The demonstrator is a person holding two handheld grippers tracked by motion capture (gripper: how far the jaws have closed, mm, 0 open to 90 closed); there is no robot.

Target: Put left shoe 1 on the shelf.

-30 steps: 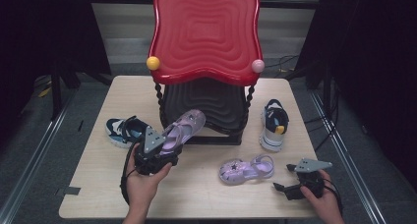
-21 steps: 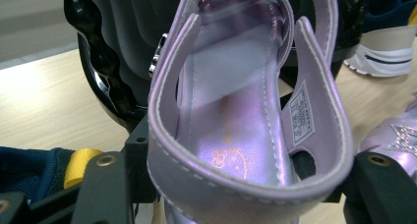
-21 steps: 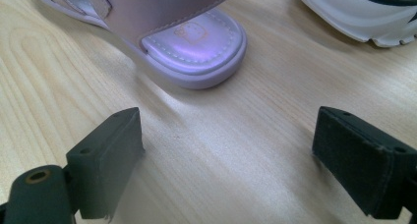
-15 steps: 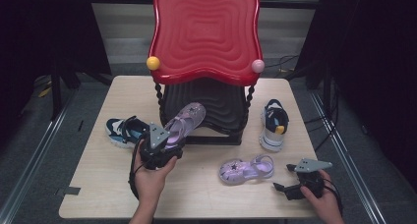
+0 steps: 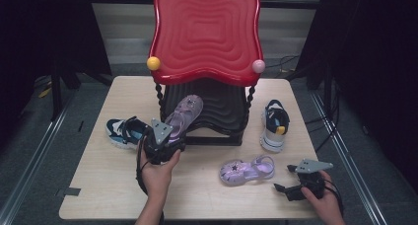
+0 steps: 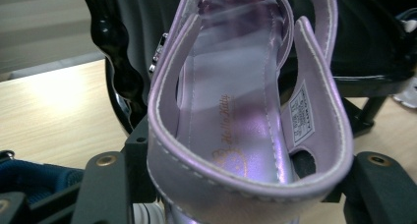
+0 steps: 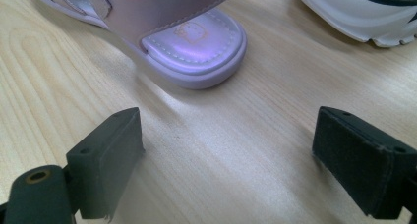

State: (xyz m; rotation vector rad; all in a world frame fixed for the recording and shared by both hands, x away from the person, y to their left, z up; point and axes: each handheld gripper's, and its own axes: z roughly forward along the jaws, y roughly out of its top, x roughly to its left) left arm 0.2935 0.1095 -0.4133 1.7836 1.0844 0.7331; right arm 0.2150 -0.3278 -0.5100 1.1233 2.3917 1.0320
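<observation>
The left hand-held gripper grasps a lilac sandal by its heel end; in the left gripper view the heel strap sits clamped between the two black jaws. The sandal is lifted off the bench, tilted up, its toe at the lower black shelf of the red stand. Just left of this gripper a blue sneaker lies on the bench.

The right hand-held gripper rests low near the bench's right front corner, its jaws wide apart and empty. Just ahead of them lies the second lilac sandal, flat on the bench, its toe toward the gripper. A white sneaker stands beyond it, beside the stand.
</observation>
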